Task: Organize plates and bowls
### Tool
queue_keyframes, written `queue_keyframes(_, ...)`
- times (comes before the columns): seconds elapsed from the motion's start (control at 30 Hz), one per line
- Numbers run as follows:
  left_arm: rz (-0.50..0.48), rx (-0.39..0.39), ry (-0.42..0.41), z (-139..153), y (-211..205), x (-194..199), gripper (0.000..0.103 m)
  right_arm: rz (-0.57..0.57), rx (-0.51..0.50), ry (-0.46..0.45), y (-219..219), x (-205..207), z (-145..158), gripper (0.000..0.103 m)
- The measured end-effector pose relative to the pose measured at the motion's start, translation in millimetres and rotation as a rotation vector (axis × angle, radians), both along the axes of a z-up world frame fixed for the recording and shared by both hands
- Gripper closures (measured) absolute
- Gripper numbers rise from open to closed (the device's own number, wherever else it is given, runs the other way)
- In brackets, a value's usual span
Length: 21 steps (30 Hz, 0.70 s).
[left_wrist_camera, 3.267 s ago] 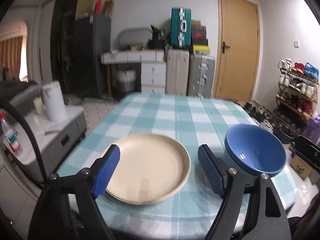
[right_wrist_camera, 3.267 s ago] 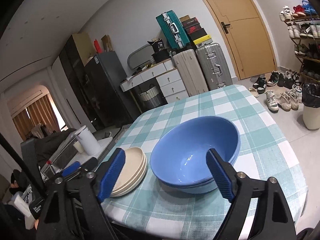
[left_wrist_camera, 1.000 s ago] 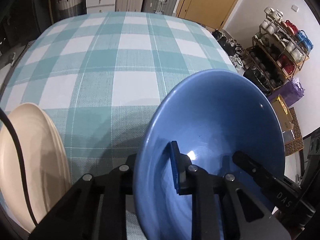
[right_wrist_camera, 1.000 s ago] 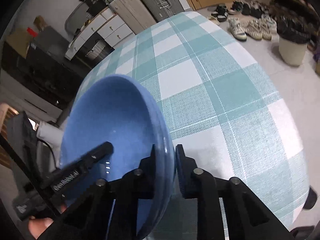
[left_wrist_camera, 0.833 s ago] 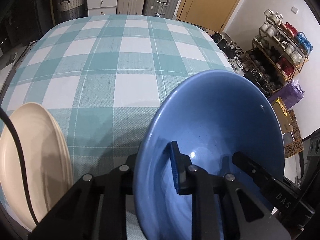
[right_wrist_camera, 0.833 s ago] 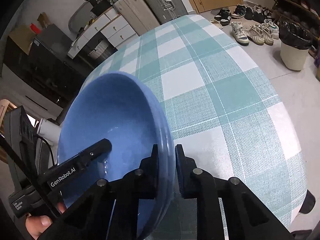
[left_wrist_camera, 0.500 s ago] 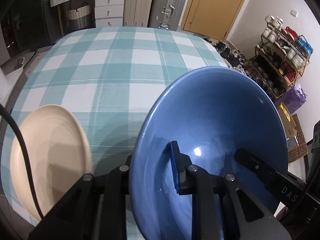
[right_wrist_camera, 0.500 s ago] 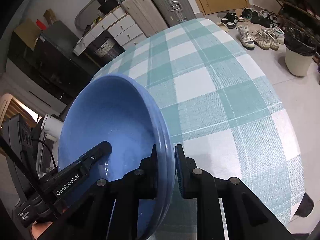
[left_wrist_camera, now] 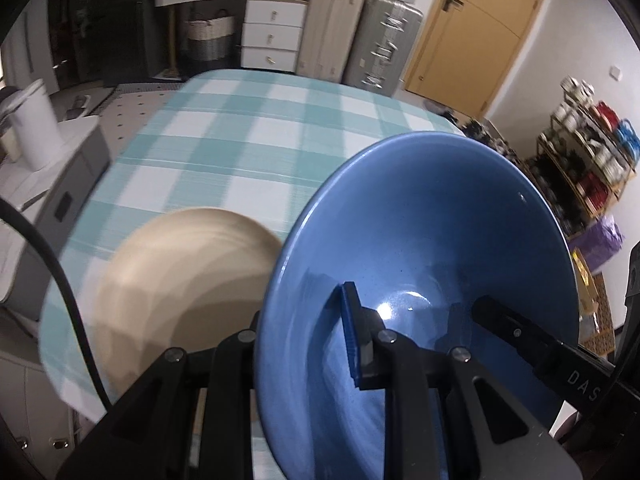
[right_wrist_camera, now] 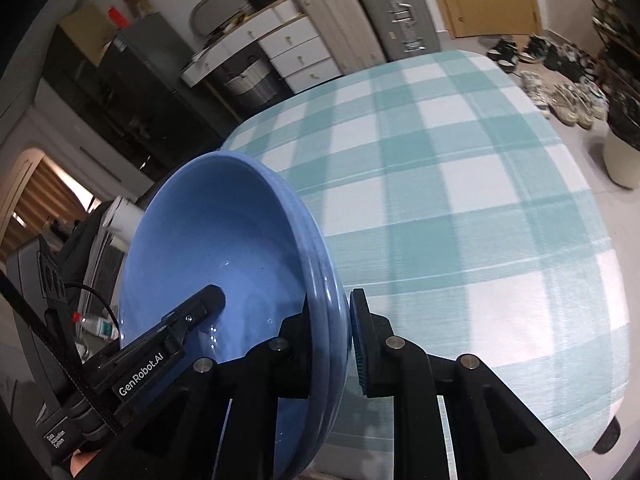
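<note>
The bowl (left_wrist_camera: 420,220) is glossy blue glazed ceramic, smooth, catching bright highlights. The plate (left_wrist_camera: 188,276) looks matt beige. A woven checked cloth (right_wrist_camera: 460,184) covers the desk. Each hand-held gripper (left_wrist_camera: 308,344) (right_wrist_camera: 348,340) is matt black plastic with ribbed blue pads (left_wrist_camera: 350,336) and metal screws.

Left wrist view: close behind its tool (left_wrist_camera: 304,332), angled down across the surface (left_wrist_camera: 256,148). Right wrist view: likewise, from the opposite rim. Shared: blue bowl (left_wrist_camera: 420,248), checked surface, suitcases (left_wrist_camera: 360,44) at upper frame.
</note>
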State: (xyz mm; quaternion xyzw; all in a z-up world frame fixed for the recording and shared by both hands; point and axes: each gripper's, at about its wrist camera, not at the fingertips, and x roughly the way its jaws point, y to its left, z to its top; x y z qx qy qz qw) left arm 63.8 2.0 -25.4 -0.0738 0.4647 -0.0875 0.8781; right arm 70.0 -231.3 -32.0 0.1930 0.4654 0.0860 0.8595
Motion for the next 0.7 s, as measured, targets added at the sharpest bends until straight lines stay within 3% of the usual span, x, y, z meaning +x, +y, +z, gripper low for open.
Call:
queue_keyframes(0.3,0.126,0.009,-0.004,4,75,-7,0.081,0.123,0.004,0.007,79,14,9,0.087)
queue_keyframes(0.7,0.201,0.02,0.072,-32,126,11,0.08,0.206,-0.023,0.092,147,43,-24,0.087)
